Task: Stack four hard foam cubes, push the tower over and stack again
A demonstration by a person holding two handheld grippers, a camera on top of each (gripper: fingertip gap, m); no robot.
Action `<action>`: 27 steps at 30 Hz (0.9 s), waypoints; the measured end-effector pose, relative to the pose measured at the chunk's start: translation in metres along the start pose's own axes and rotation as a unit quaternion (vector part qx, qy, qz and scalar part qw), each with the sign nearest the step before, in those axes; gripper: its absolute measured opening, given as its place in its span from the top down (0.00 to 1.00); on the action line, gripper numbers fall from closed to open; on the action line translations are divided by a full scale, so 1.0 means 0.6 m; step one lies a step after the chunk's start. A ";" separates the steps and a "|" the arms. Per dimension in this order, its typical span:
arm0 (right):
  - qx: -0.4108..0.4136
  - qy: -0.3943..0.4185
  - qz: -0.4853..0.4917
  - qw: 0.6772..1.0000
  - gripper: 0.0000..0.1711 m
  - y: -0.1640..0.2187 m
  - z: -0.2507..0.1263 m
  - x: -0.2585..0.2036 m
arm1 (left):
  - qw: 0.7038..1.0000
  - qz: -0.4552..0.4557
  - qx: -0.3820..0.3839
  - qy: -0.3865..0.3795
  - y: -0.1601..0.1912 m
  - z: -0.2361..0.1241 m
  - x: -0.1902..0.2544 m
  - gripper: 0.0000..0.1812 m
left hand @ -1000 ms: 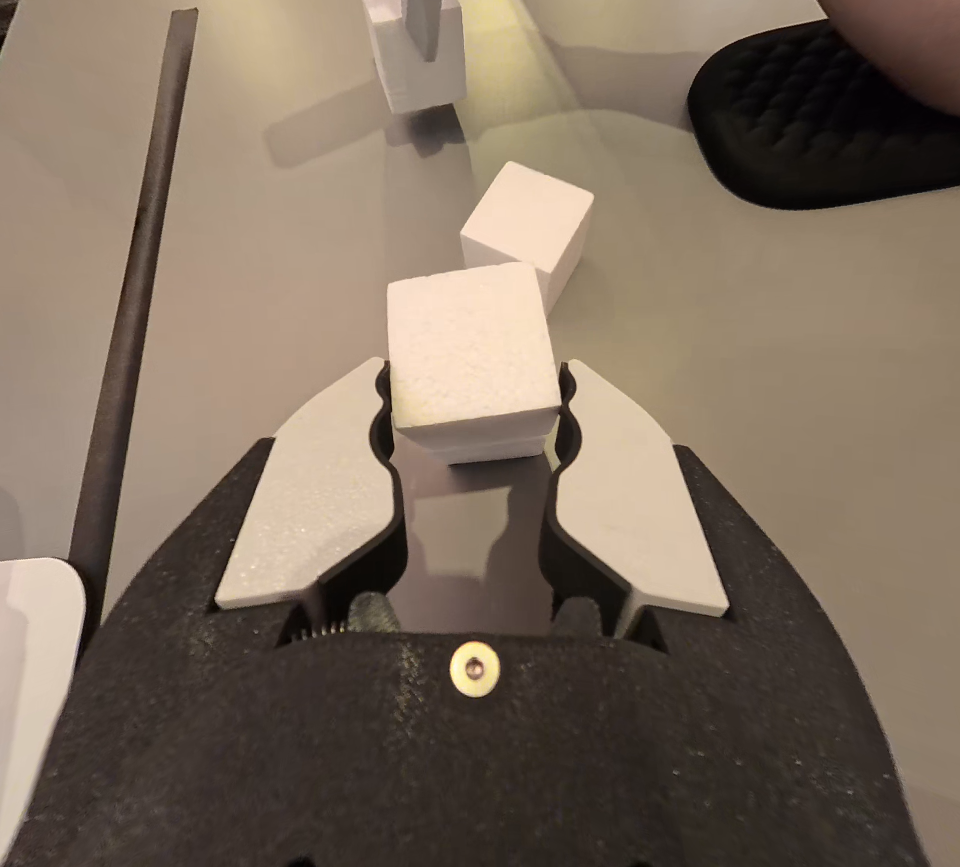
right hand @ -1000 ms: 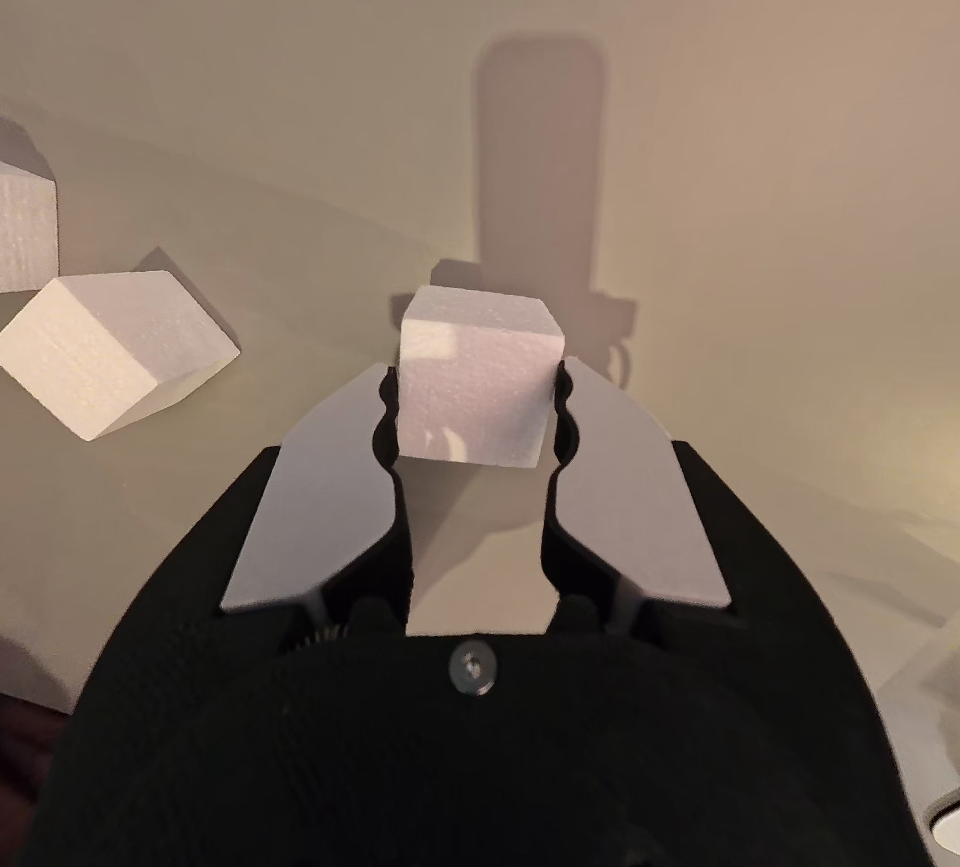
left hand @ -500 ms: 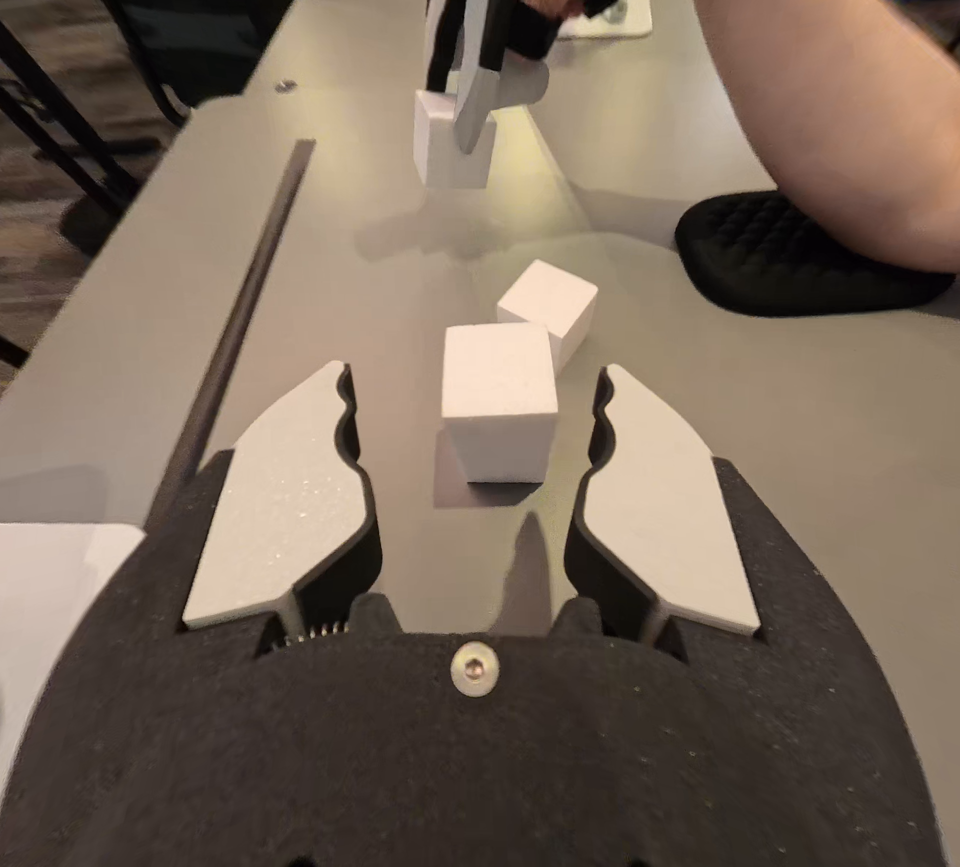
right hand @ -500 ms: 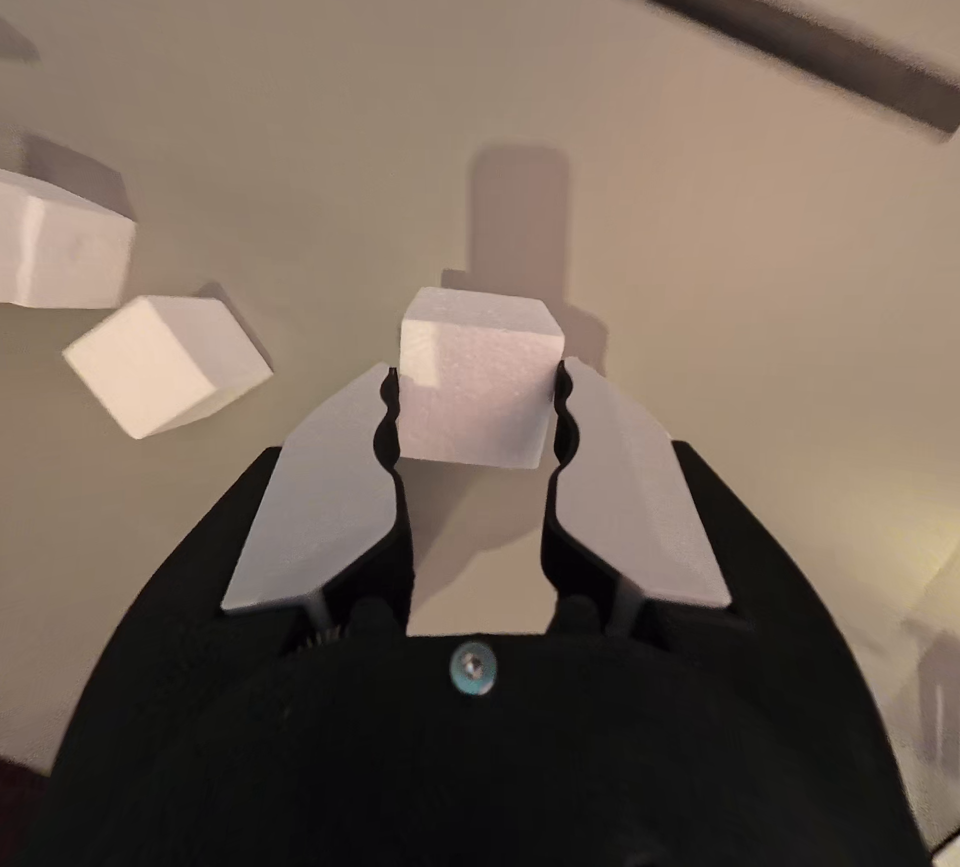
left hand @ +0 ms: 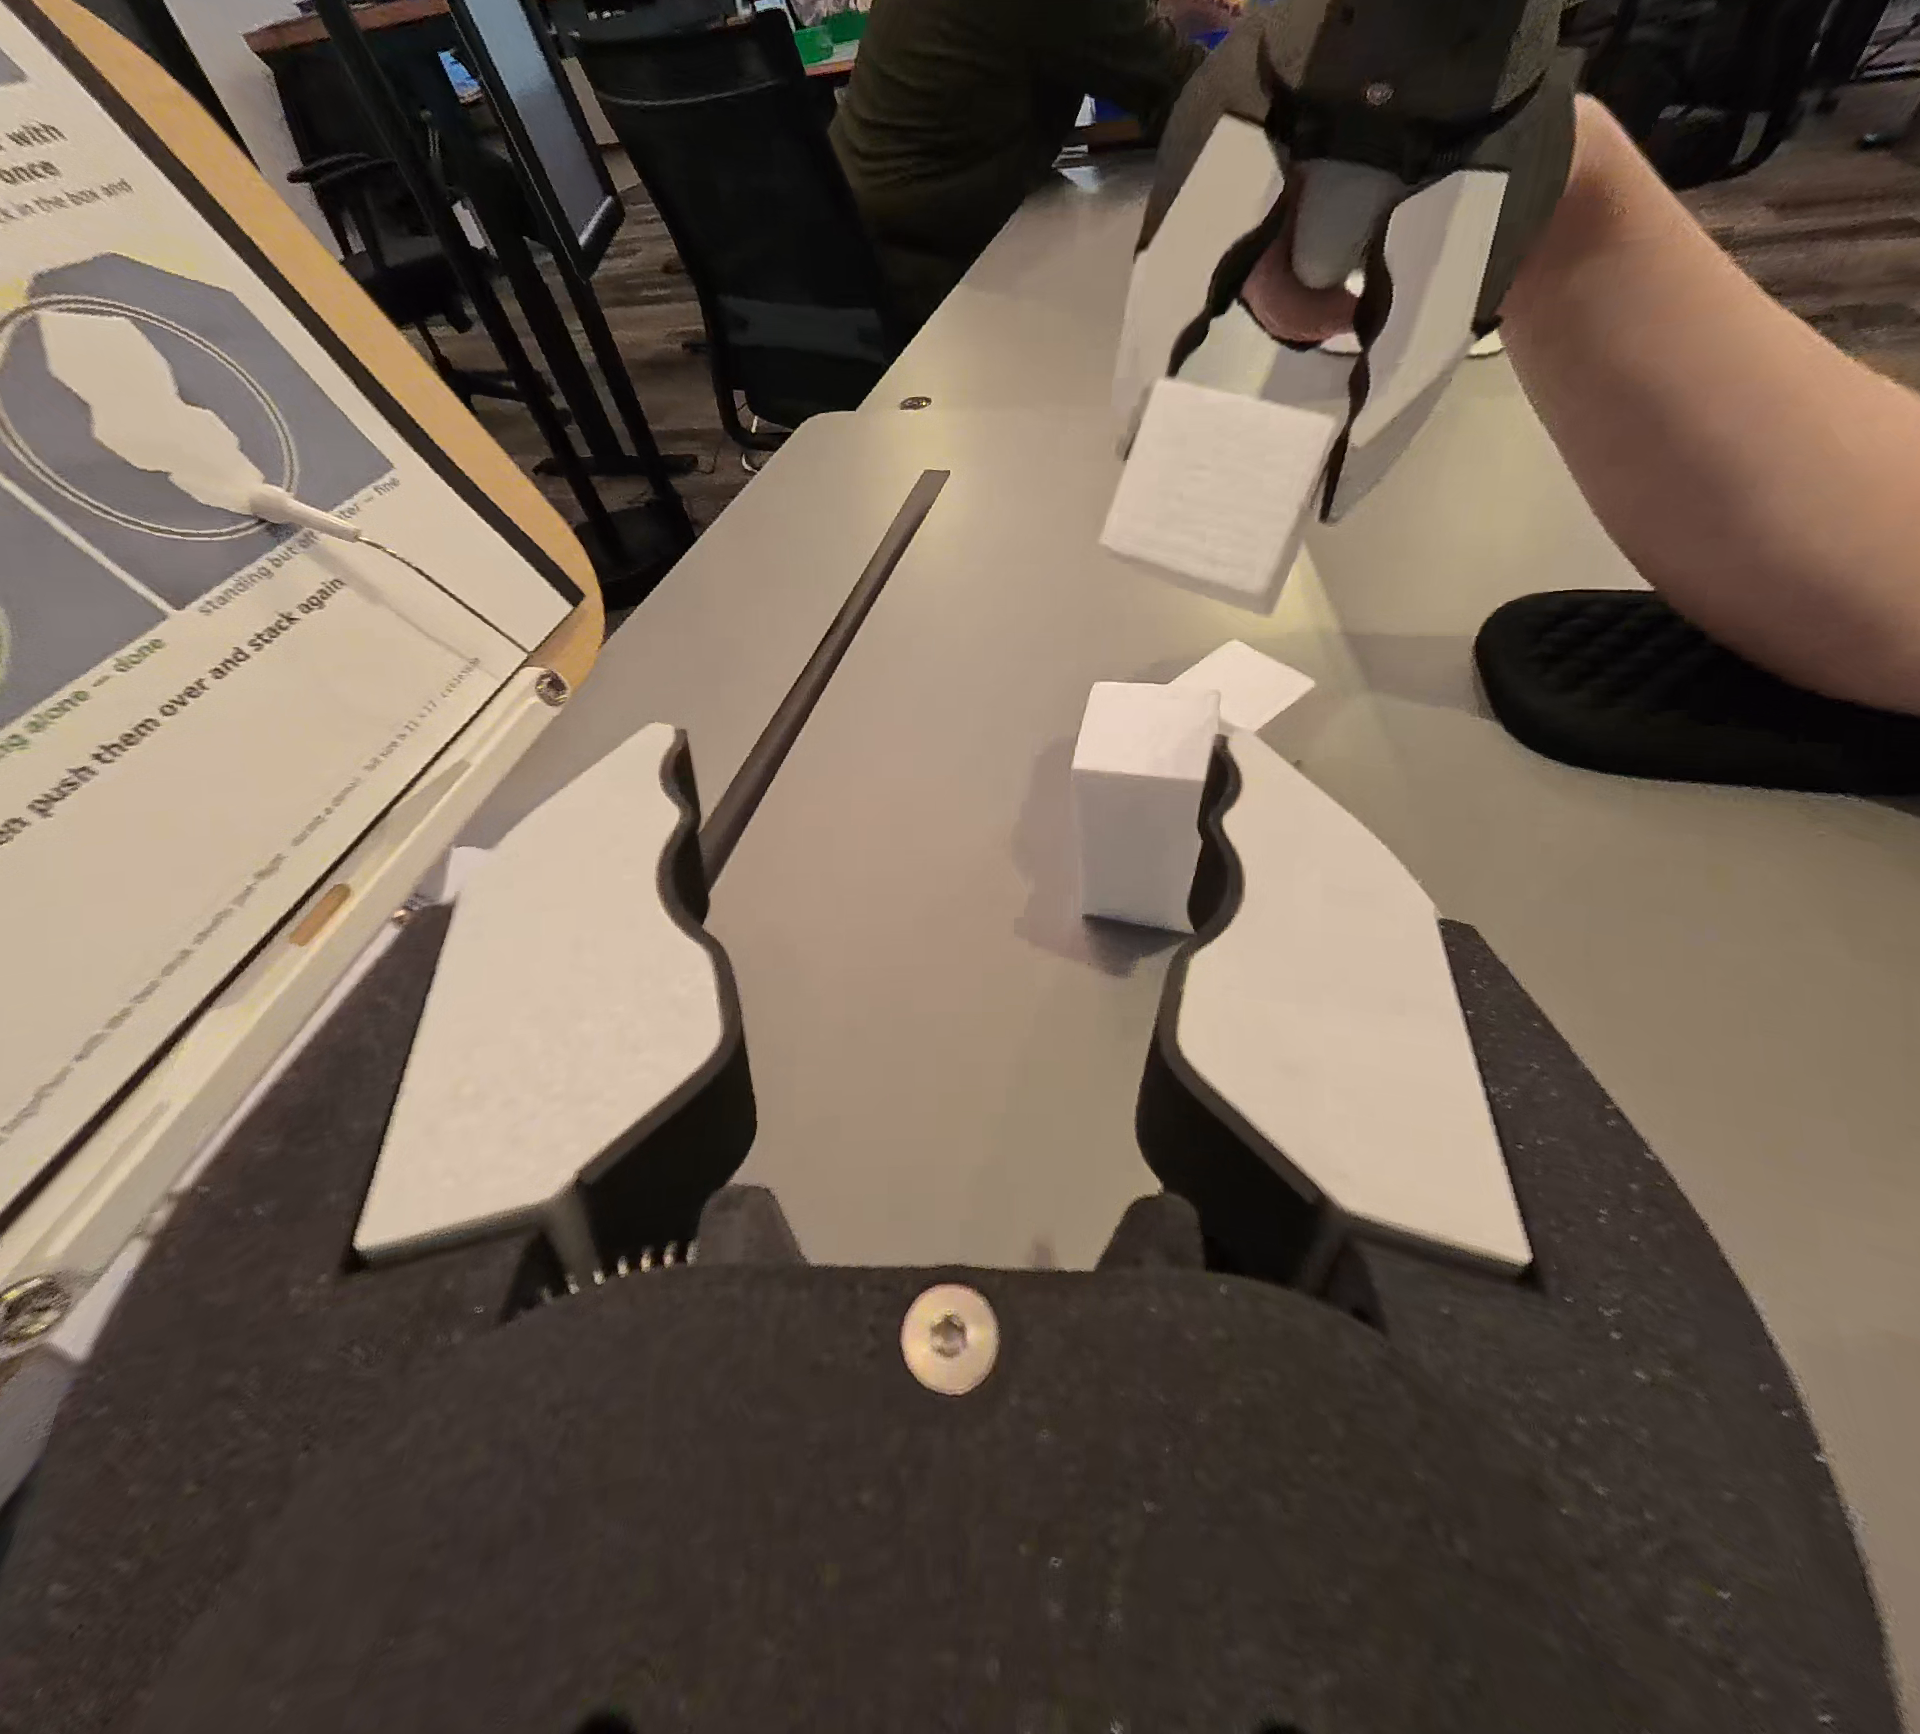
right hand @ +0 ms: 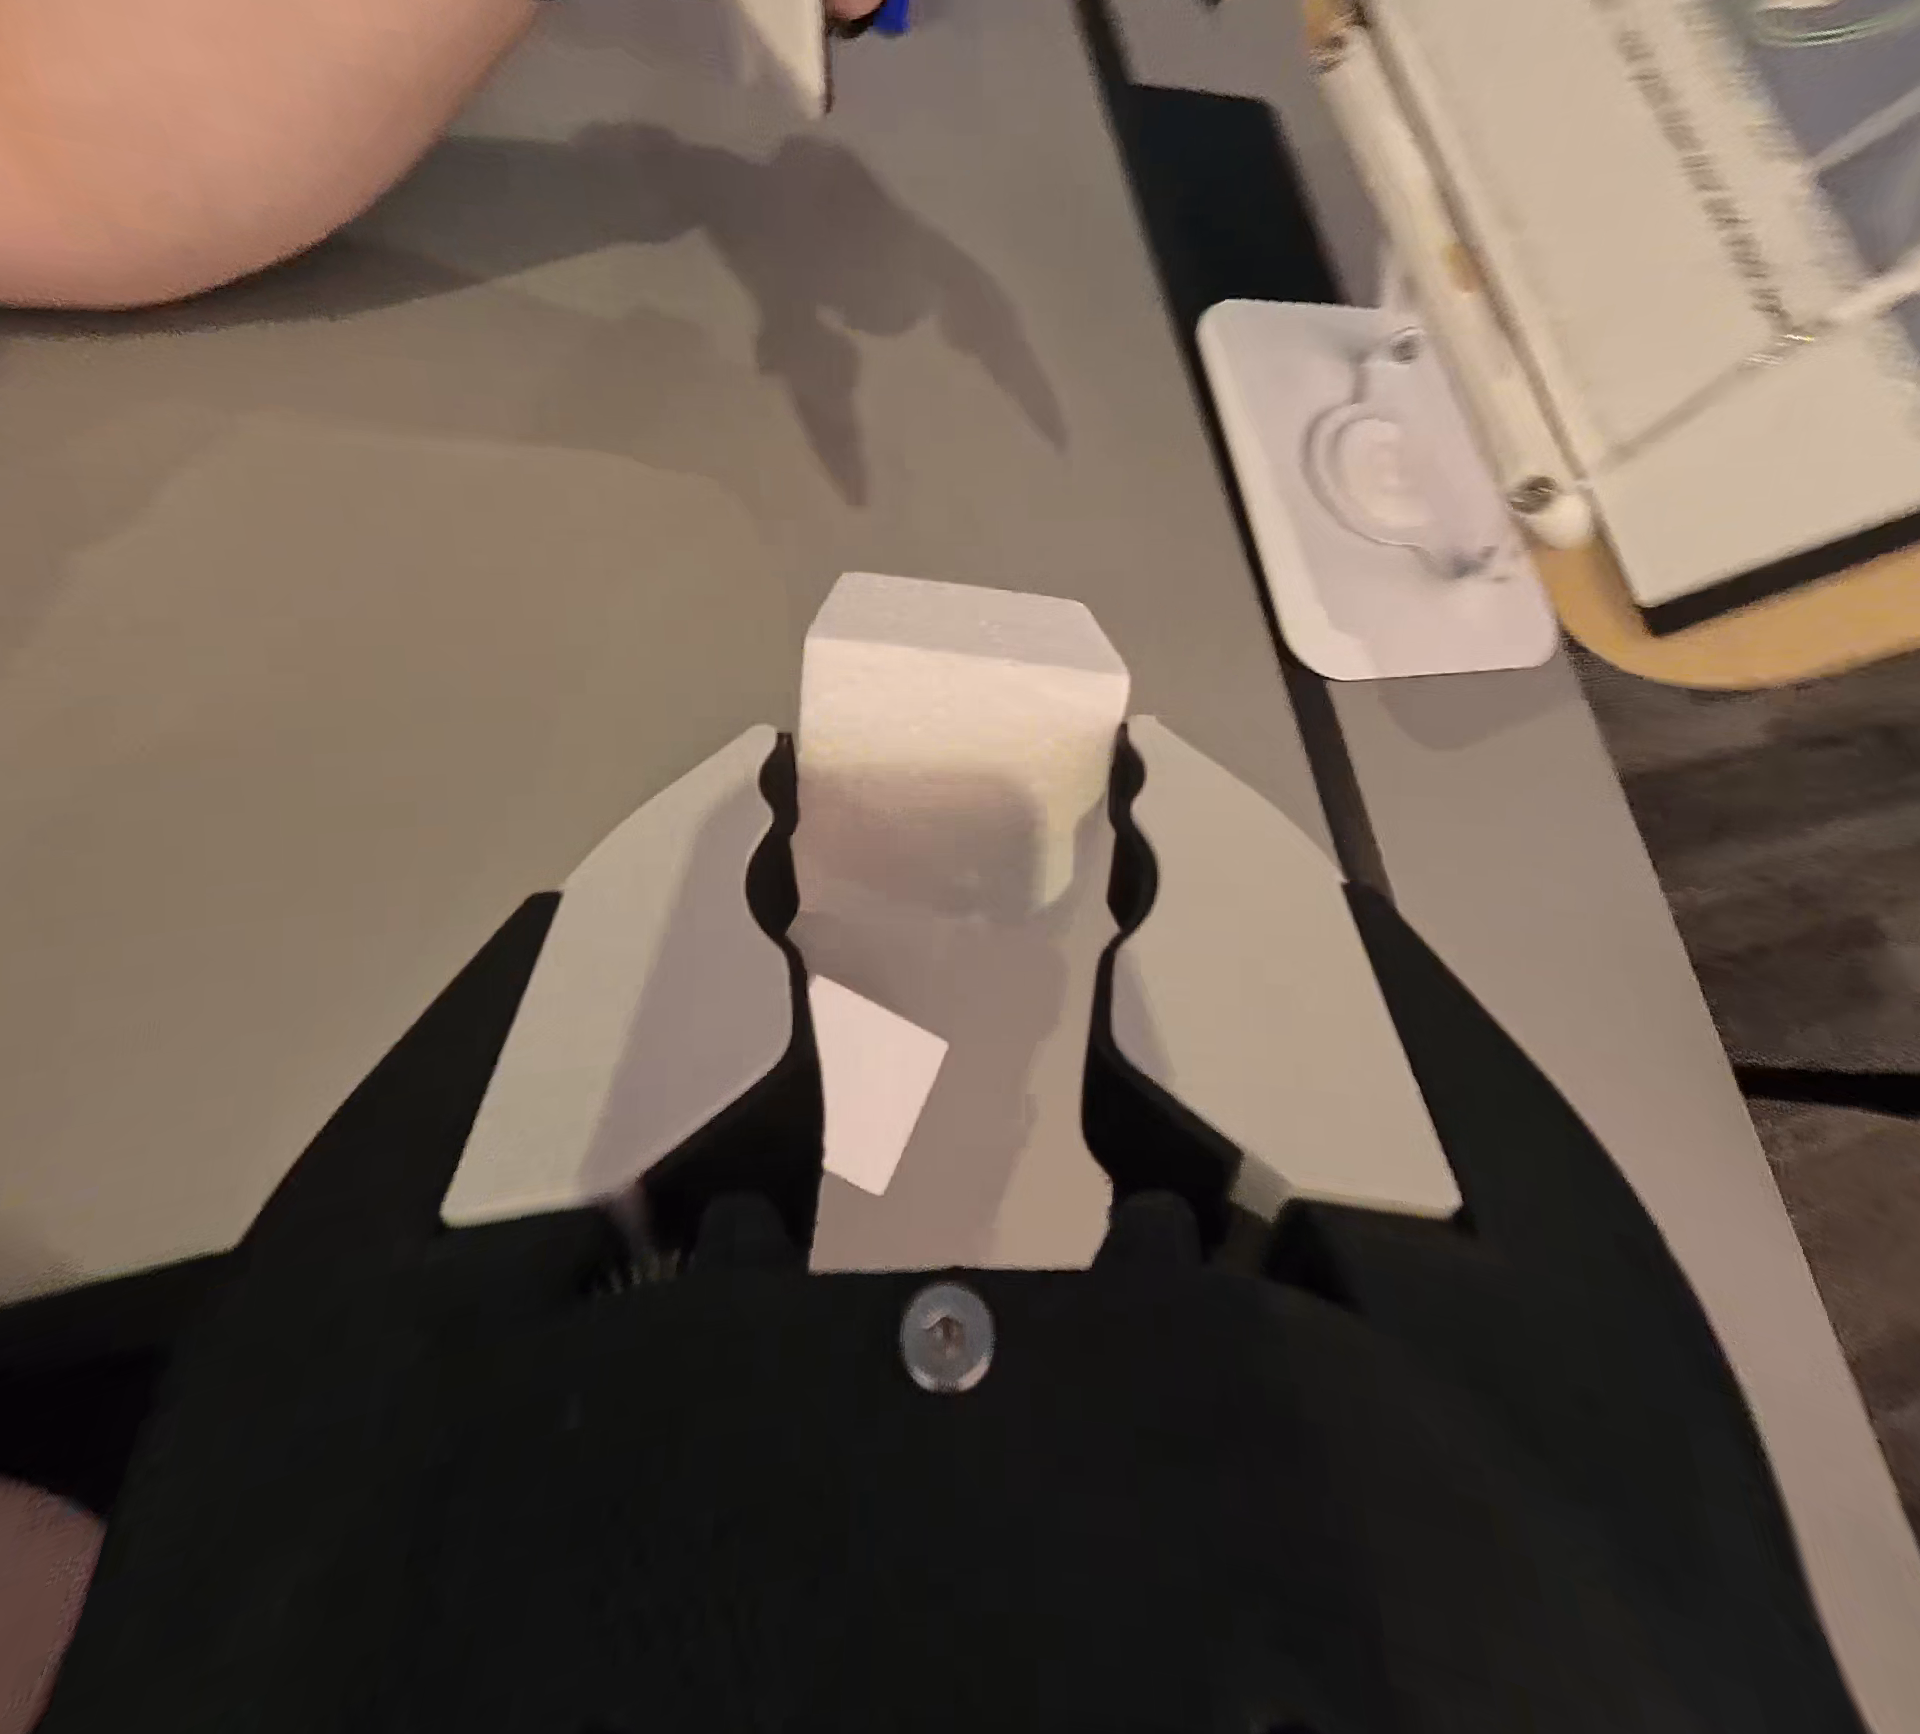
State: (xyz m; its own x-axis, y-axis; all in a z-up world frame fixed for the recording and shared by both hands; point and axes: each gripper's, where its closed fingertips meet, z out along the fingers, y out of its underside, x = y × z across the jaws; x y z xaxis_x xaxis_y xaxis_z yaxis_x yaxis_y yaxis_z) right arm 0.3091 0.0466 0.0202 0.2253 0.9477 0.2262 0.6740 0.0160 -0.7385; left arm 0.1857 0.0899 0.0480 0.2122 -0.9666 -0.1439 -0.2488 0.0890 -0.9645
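The left gripper (left hand: 945,863) has let go and backed off, jaws wide, leaving a two-cube stack (left hand: 1138,817) on the tabletop (left hand: 1039,583). At one o'clock, the right gripper (left hand: 1262,448) carries the held cube (left hand: 1210,495) in. A loose cube (left hand: 1252,682) waits behind.

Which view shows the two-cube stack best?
Left wrist view: the stack stands in side view, its height clear beside the open left gripper. In the right wrist view, the held cube hides it.
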 end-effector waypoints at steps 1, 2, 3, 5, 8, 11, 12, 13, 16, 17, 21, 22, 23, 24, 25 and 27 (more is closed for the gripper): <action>-0.025 -0.014 -0.009 1.000 0.66 0.003 0.013 0.000 | 1.000 0.002 0.001 -0.003 -0.001 -0.005 -0.001 0.50; -0.057 -0.030 -0.009 0.998 0.66 0.009 0.024 0.001 | 1.000 -0.001 0.006 -0.001 -0.005 -0.008 -0.001 0.51; -0.094 -0.048 -0.004 0.994 0.66 0.016 0.034 0.000 | 1.000 -0.006 0.015 0.004 -0.011 -0.011 0.001 0.51; -0.162 -0.069 -0.009 0.984 0.66 0.027 0.048 0.002 | 0.999 -0.008 0.033 0.010 -0.023 -0.015 0.005 0.51; -0.213 -0.104 -0.028 0.971 0.66 0.028 0.062 -0.006 | 0.999 0.001 0.035 0.015 -0.028 -0.016 0.011 0.51; -0.246 -0.128 -0.042 0.960 0.65 0.032 0.071 -0.010 | 0.999 0.008 0.021 0.024 -0.024 -0.012 0.021 0.50; -0.259 -0.133 -0.046 0.956 0.66 0.035 0.072 -0.011 | 0.999 0.013 0.018 0.023 -0.023 -0.010 0.022 0.50; -0.272 -0.133 -0.051 0.952 0.66 0.040 0.073 -0.009 | 0.999 0.016 0.017 0.025 -0.023 -0.008 0.024 0.50; -0.307 -0.139 -0.061 0.940 0.66 0.052 0.075 -0.007 | 0.999 0.021 0.014 0.034 -0.025 -0.004 0.032 0.50; -0.315 -0.137 -0.064 0.937 0.66 0.055 0.076 -0.005 | 0.999 0.023 0.014 0.033 -0.025 -0.003 0.033 0.51; -0.321 -0.140 -0.068 0.934 0.66 0.056 0.081 -0.001 | 0.999 0.021 0.015 0.032 -0.026 0.001 0.031 0.50; -0.321 -0.141 -0.068 0.934 0.65 0.056 0.082 -0.002 | 0.999 0.019 0.016 0.028 -0.026 0.002 0.028 0.49; -0.320 -0.142 -0.068 0.934 0.65 0.055 0.083 -0.002 | 0.999 0.016 0.017 0.024 -0.025 0.002 0.025 0.49; -0.318 -0.143 -0.070 0.934 0.65 0.054 0.085 -0.003 | 1.000 0.012 0.018 0.023 -0.025 0.002 0.022 0.49; -0.318 -0.146 -0.071 0.934 0.65 0.054 0.087 -0.005 | 0.999 0.009 0.019 0.024 -0.025 0.001 0.022 0.49; -0.321 -0.148 -0.074 0.932 0.65 0.057 0.090 -0.006 | 1.000 0.006 0.022 0.022 -0.026 0.001 0.020 0.49</action>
State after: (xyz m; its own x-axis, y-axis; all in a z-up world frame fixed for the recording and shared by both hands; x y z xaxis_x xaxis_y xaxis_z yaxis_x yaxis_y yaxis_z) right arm 0.2933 0.0606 -0.0400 -0.0439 0.9983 0.0396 0.9862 0.0497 -0.1581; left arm 0.1930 0.0771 0.0611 0.1673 -0.9749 -0.1469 -0.2100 0.1104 -0.9714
